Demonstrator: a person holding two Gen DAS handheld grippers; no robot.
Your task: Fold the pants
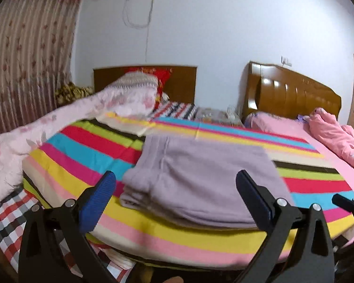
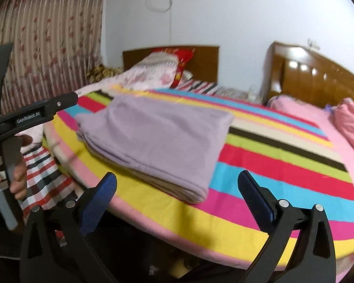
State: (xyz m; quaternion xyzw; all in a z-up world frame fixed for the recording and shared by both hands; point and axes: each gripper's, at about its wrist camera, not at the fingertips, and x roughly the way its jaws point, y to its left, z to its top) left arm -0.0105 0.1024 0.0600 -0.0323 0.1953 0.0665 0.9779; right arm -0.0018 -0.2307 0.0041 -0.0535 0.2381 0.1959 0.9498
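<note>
Two grippers, left (image 1: 175, 194) and right (image 2: 177, 197), hang spread and empty off the bed's (image 2: 224, 233) near edge. Your lilac pants (image 2: 153, 139) lie folded, stacked there. Soft, light, likely floppy; pinch all layers at the near folded edge.
</note>
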